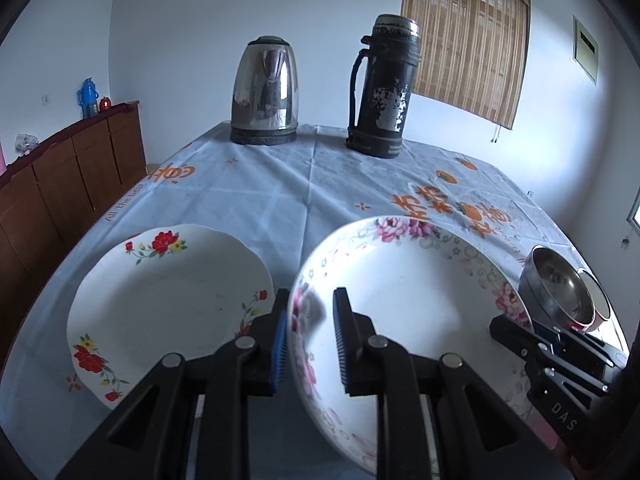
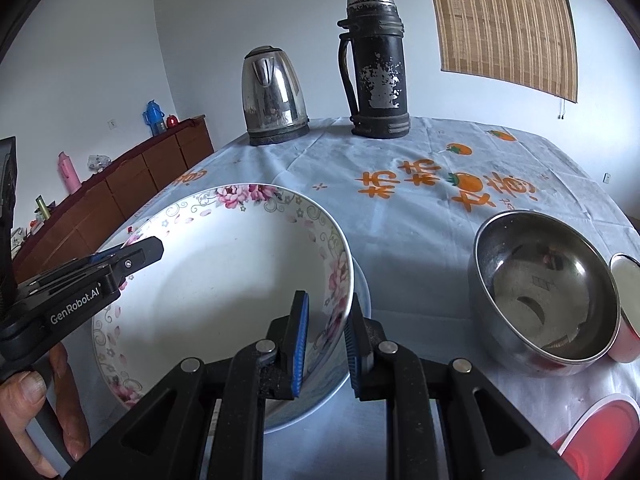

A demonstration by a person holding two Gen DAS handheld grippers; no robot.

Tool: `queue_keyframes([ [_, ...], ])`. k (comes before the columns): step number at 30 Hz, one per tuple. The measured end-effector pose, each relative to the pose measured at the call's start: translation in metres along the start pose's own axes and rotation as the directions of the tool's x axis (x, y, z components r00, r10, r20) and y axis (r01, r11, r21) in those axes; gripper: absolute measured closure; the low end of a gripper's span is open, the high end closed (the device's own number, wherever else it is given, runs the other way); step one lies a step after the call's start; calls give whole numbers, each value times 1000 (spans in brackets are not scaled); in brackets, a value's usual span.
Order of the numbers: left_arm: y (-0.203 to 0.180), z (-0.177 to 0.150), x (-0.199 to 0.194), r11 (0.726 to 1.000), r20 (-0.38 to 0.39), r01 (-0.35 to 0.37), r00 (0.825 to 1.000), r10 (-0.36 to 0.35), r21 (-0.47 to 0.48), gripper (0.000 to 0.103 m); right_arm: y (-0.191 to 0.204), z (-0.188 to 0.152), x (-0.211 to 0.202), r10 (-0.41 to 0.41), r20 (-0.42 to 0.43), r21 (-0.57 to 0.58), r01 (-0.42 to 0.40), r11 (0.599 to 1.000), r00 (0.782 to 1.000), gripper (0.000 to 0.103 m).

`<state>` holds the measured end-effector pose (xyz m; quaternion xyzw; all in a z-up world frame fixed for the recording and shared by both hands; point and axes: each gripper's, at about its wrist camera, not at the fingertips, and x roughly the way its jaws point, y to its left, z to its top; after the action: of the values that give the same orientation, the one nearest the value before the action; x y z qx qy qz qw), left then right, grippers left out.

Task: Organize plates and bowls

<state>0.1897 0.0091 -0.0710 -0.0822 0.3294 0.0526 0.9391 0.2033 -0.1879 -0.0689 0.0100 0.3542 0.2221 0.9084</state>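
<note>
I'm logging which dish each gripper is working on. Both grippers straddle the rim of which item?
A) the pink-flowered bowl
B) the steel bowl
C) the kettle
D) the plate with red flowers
A: the left gripper and the right gripper each have one finger inside and one outside the rim of the pink-flowered bowl.

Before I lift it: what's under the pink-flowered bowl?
Under the pink-flowered bowl, a pale plate's rim sticks out on its right side, resting on the tablecloth. The bowl covers the rest of that plate, so anything else beneath cannot be seen.
</note>
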Motion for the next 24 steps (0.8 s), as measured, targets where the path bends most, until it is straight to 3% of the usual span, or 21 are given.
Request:
queue_keyframes([
  [24, -2, -5, 18, 1000, -43, -3, 999, 3, 16, 85, 1, -1, 9, -28, -27, -10, 28, 1000, 999, 84],
])
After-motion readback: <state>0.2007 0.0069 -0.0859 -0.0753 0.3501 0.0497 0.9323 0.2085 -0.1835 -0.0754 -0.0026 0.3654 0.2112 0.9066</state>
